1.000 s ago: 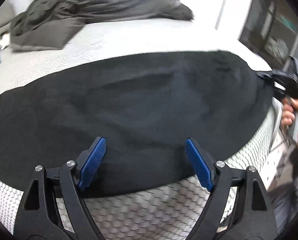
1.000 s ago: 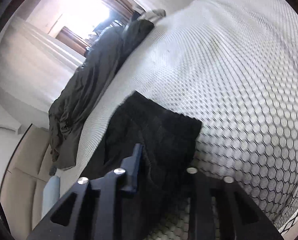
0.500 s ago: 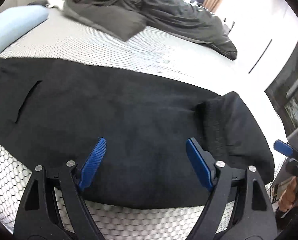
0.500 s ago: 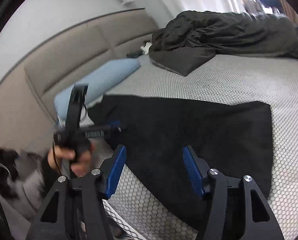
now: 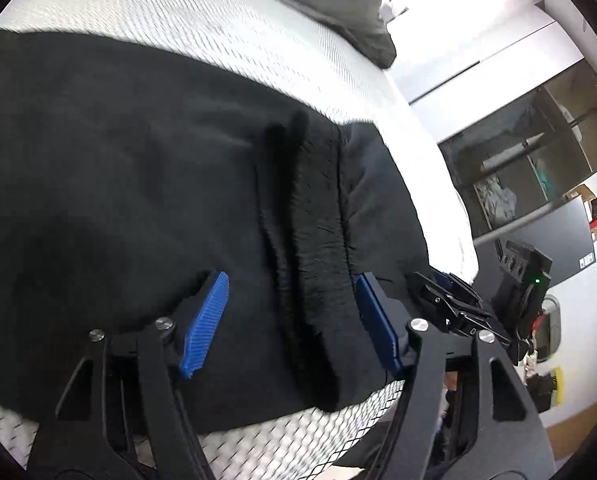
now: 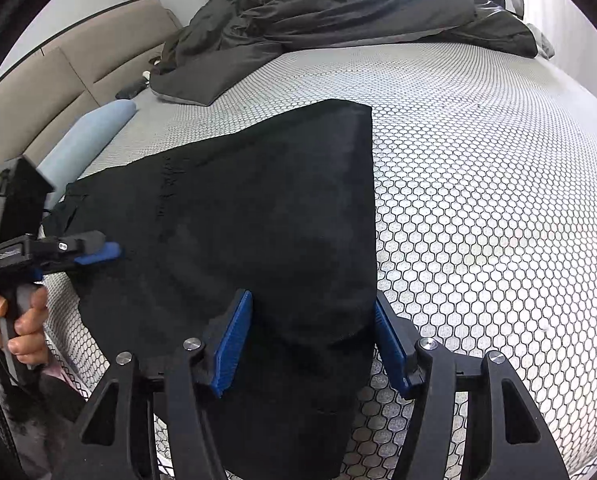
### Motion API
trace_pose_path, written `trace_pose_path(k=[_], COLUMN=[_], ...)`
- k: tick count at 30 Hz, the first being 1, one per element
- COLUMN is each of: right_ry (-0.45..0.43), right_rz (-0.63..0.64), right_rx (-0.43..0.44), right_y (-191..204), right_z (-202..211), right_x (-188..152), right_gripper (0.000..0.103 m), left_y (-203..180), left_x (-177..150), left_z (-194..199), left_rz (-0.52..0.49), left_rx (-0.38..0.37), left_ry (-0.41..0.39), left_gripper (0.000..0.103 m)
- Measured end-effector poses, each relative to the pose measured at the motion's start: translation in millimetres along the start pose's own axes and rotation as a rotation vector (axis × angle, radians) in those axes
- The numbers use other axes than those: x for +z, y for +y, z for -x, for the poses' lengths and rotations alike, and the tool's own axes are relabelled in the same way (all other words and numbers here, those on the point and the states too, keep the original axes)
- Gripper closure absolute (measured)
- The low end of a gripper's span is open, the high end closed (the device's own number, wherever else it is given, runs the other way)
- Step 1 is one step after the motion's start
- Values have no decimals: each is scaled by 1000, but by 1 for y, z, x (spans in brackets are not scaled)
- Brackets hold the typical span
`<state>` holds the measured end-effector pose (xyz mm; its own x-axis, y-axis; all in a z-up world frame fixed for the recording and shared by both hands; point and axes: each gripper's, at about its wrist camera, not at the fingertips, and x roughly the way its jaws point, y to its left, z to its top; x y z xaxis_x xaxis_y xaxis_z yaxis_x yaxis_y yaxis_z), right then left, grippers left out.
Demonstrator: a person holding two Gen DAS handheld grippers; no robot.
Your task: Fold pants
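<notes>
The black pants lie folded lengthwise on the bed, near its front edge. In the left wrist view the pants fill the middle, with a fuzzy ribbed band running toward me. My left gripper is open, its blue pads on either side of that band, low over the cloth. My right gripper is open over the pants' near right end, the cloth's edge between its pads. The left gripper also shows at the left of the right wrist view, at the pants' edge.
The bed has a white sheet with a honeycomb print. A dark grey duvet is heaped at the far side. A light blue pillow lies by the beige headboard. A wardrobe and shelves stand beyond the bed's right side.
Both grippers have come closer over the pants. The left one has swung right toward the ribbed band. The right one now straddles the cloth's near right end.
</notes>
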<state>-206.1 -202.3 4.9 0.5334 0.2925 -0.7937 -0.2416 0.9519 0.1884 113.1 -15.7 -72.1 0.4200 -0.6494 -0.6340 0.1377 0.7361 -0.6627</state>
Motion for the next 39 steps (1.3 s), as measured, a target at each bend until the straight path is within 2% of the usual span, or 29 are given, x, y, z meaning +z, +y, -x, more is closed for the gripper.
trace_pose_path(k=[2,3,4,5,6,9,14,18,22,24,25,26,28,30,31,33,35,37,39], right_ry=[4,4,5,6,4,7,7,1,14,24,29,33,40,39,39,42,43,38,34], right_rz=[-13,-14,-11,-4,3,25,7,-3,25,56,66,74,78,64,55,43,23,-7,-36], right_rx=[5,4,1,-3,-5,-21,-9,-2,23,30,29,26,31,41,50,69,93,130,166], right_y=[-2,-2,1,2,7,19,23,21,36,42,44,46,46,44,42,34,28,17,8], right_z=[-2,-4,-8,-9,-14,-23,-36,-25,-31,-32,-33,-34,-36,-36,-35,-30,-28,-21,-15], right_x=[-1,-1,-1,-1,-1,-2,3,7,10,8,7,7,6,7,8,5,5,4,3], right_gripper=[42,42,41,39,37,36,36,36,36,36,36,35,35,35,35,35,35,35,35], left_y=[-3,-5,-6,-7,-8,-15,-39,-32,5,22,32,40,51,50,50,45,37,25,17], left_x=[2,3,6,8,9,11,15,23,27,26,24,21,18,17,16,16,14,9,2], left_z=[-14,-18,-23,-31,-37,-38,-19,20,74,81,79,80,86,90,92,92,99,109,123], left_rz=[4,8,16,32,47,59,-15,-18,40,69,78,88,125,102,71,46,17,-15,-25], left_rx=[-6,-13,-22,-23,-23,2,64,90,170,230,296,313,262,288,336,381,453,486,481], left_ry=[19,17,18,37,46,-9,-130,-211,-304,-298,-282,-267,-264,-268,-261,-259,-294,-332,-372], left_gripper=[39,45,52,69,74,87,95,96,96,96,95,95,95,94,93,92,92,87,69])
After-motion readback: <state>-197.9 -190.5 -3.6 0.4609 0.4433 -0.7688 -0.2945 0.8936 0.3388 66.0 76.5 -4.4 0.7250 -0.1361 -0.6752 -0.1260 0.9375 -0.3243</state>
